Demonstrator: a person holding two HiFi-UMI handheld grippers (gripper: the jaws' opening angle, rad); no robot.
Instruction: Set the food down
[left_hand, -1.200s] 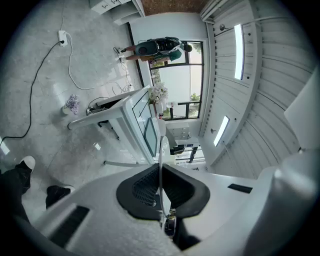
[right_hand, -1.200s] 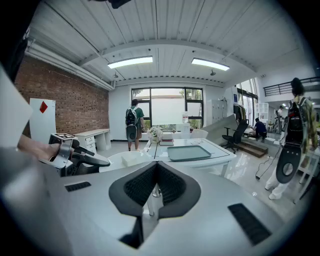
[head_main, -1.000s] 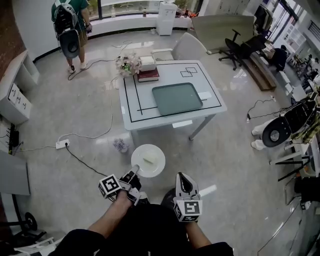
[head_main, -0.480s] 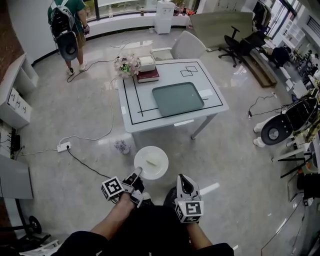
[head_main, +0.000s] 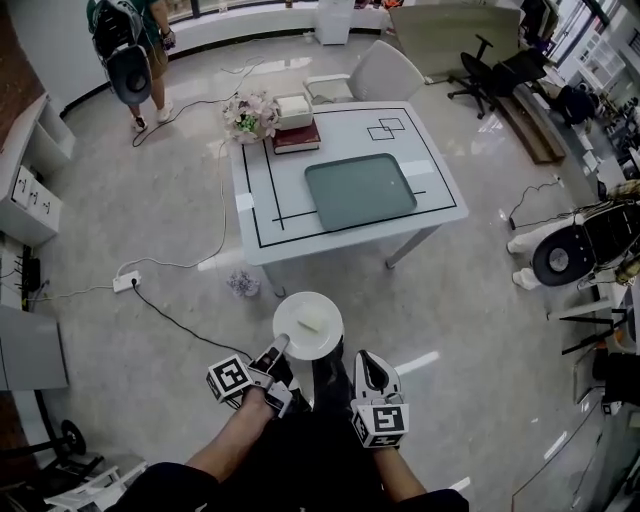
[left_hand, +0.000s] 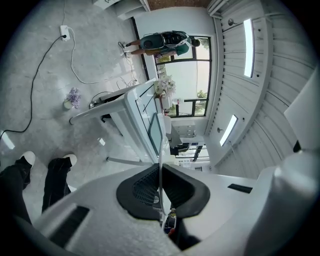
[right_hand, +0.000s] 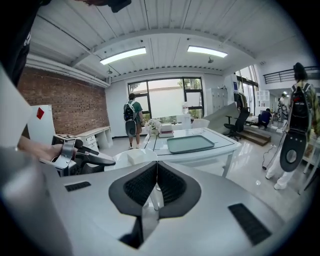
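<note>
Your left tongs are clamped on the near rim of the white plate. In the left gripper view that rim runs as a thin white edge straight up between the two pads, which are pressed onto it. The food, a small pale block, lies near the middle of the plate, just beyond the tips of the left tongs. From the right gripper view it shows ahead and to the left.

Your right tongs are closed on nothing: their pads meet with no gap. They ride beside the left tongs, apart from the plate.

What has changed in the last second is your position, not your grip. The tabletop has come closer ahead of both tongs, and the plate's far edge now sits just short of its near edge in the head view. The grip on the rim is the same as before, and the food has not shifted on the plate.

The plate hangs over the floor, so the setting-down has not begun, by my judgement. The green tray lies further ahead of the tongs. A one-sided rim grip can let the plate tip, so keep it level as you close in.
</note>
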